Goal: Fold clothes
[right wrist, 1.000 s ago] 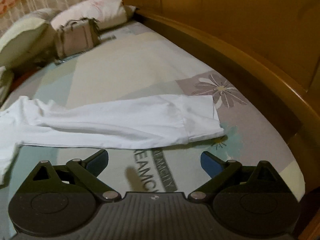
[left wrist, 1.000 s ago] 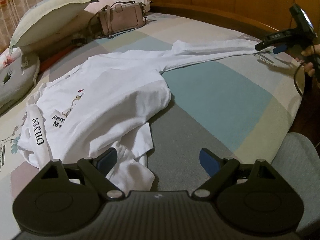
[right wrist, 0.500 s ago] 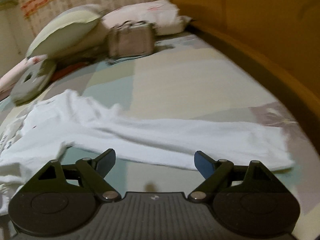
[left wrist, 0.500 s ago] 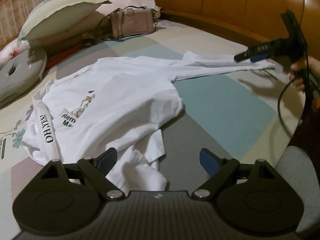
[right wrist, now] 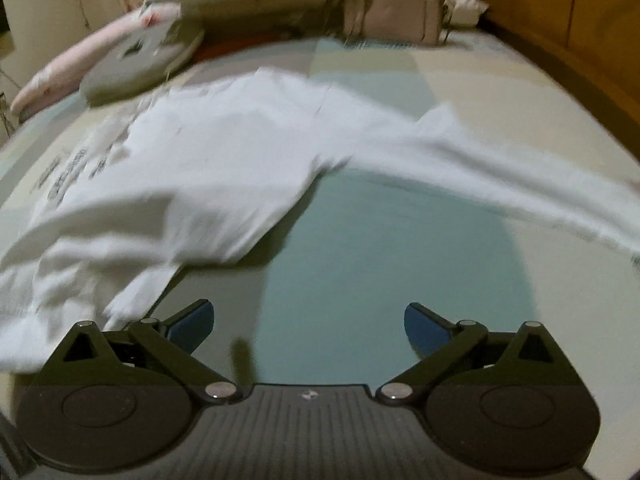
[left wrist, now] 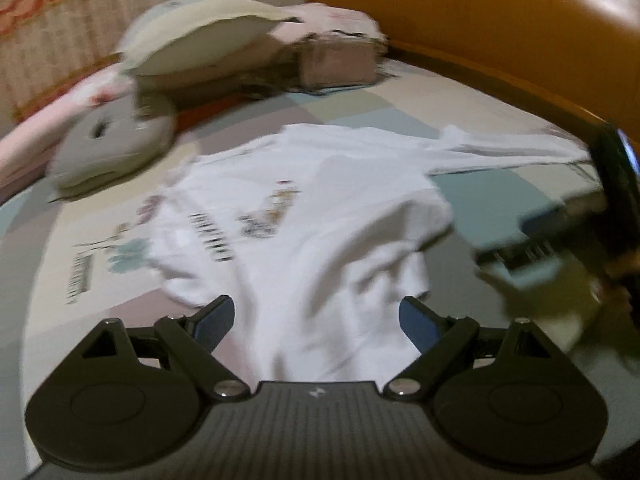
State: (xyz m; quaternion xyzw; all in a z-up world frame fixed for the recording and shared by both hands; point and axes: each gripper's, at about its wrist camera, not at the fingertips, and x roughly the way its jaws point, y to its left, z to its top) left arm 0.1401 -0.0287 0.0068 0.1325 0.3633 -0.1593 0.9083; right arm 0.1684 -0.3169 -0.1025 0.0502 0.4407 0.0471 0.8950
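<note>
Left hand-held gripper: jaws spread wide, holding nothing, positioned over the crumpled lower part of the shirt. Right hand-held gripper: jaws spread wide, holding nothing, positioned over bare sheet beside the shirt. The shirt lies on the bed, one sleeve stretched toward the wooden frame. Open sheet lies below that sleeve. Pillows and a bag lie beyond the shirt.

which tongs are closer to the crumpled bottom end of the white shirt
Left. The left tongs hang open right over the white shirt's crumpled hem, cloth between the fingers. The right tongs are open over bare teal bedsheet, the hem off to their left.
</note>
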